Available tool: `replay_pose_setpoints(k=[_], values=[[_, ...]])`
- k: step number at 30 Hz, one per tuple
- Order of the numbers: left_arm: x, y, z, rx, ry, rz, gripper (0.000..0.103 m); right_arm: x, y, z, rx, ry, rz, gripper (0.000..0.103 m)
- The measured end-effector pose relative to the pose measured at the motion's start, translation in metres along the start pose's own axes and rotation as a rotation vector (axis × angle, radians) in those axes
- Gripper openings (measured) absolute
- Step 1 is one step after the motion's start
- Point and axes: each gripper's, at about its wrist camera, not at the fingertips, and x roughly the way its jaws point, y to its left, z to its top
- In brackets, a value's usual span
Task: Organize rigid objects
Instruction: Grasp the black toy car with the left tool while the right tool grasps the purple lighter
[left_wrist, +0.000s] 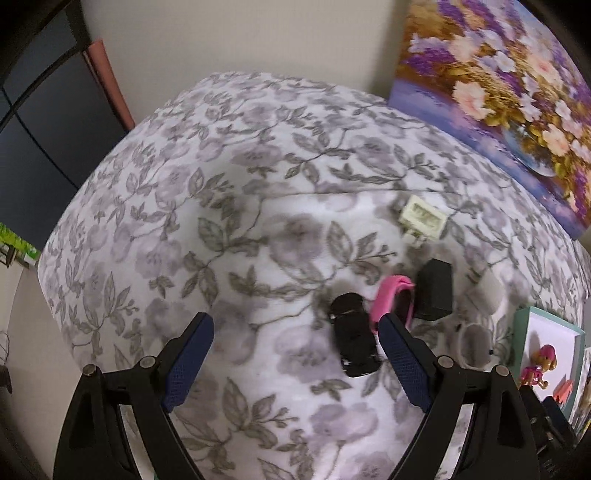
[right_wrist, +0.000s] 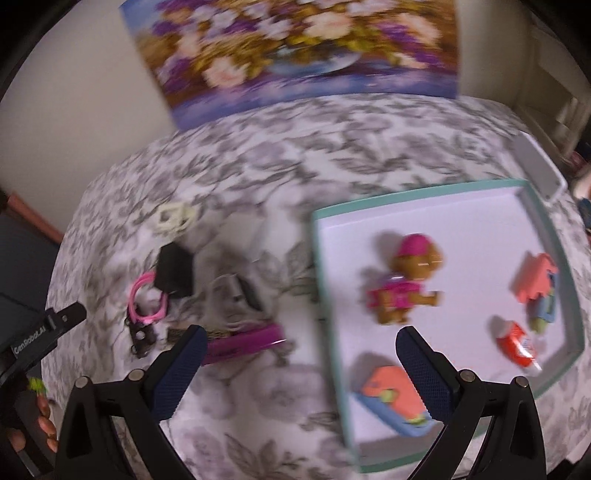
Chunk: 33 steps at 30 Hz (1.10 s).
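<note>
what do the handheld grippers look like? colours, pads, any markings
Both alike: the left gripper and right gripper have black angular plastic fingers on linkage arms with round silver pivot pins. Dark blue textured pads line the inner faces. In the right wrist view, the left gripper's black body carries white "GenRobot.AI" lettering. No cables visible.

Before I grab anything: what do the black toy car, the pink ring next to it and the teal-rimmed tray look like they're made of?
Black toy car: probably hard plastic or painted metal; glossy body with small highlights.
Pink ring: looks like smooth plastic or silicone, an evenly coloured band; blur leaves it open.
Teal-rimmed tray: likely cardboard, like a box lid; matte white floor, thin straight walls, no shine.
</note>
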Motion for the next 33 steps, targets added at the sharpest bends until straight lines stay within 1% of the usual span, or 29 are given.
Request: replay_pose_setpoints(k=[5, 11, 16, 20, 27, 33], values=[[0.019, 0.005, 0.000, -0.023, 0.055, -0.047, 0.091, 0.021, 0.025, -0.005, -0.060, 0.038, 0.021, 0.103], [0.040, -0.006, 0.000, -0.017, 0.111, -0.109, 0.091, 0.046, 0.036, -0.009, -0.084, 0.100, 0.036, 0.103], [0.059, -0.019, -0.004, 0.015, 0.151, -0.120, 0.091, 0.056, 0.040, -0.008, -0.113, 0.118, 0.050, 0.103], [0.075, -0.027, -0.008, 0.024, 0.192, -0.134, 0.091, 0.065, 0.037, -0.009, -0.105, 0.136, 0.054, 0.103], [0.083, -0.033, -0.008, 0.031, 0.198, -0.143, 0.091, 0.078, 0.038, -0.009, -0.100, 0.165, 0.072, 0.103], [0.086, -0.045, -0.006, 0.076, 0.207, -0.131, 0.091, 0.087, 0.037, -0.011, -0.104, 0.180, 0.067, 0.102]])
